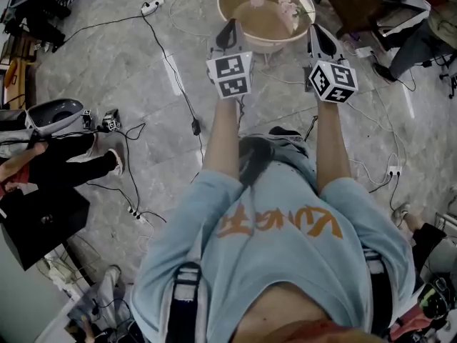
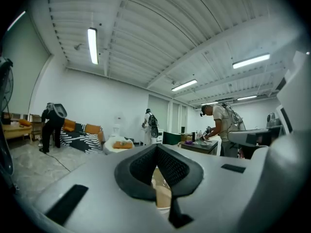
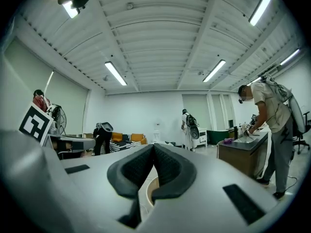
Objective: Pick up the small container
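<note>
1. Small container [image 1: 255, 1], which I take to be the little pale pot, stands on the round surface [image 1: 270, 46] at 12 o'clock, not yet held. Nearest you, the left claw [image 1: 230, 28] and right claw [image 1: 315, 31] are both pinched closed and empty.
2. The surface's rim lies just past the claw tips, so go over it. Cables [image 1: 195, 126] trail at 10 o'clock.
3. The container looks light, rigid and easy to tip, so take it low by its sides. A pale object [image 1: 287, 7] crowds its 3 o'clock; 9 o'clock is freer.
</note>
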